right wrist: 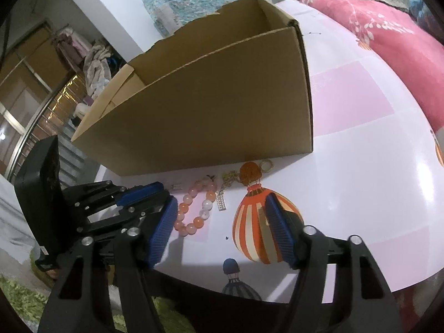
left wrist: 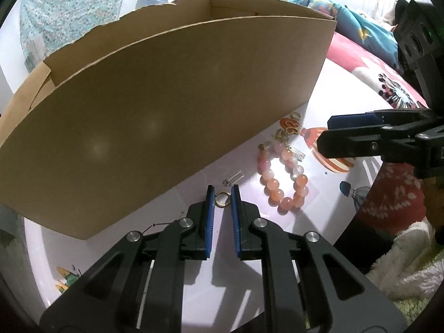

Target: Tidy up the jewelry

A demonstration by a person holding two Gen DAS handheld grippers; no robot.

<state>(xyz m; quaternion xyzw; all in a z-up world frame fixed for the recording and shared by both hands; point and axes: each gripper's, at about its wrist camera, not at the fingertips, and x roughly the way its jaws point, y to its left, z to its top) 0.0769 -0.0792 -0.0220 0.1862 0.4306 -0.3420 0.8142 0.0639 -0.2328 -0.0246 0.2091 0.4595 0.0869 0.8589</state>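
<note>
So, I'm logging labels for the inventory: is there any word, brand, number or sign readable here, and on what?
None can be read.
The cardboard box shows plain brown walls.
The tablecloth bears only balloon pictures.
The bead bracelet and small ring carry no lettering.

A small gold ring lies flat on the table by the cardboard box; a peach bead bracelet lies nearer the table's edge.

A home bedroom: pink bedding, heaped clothes, green rug.
</note>
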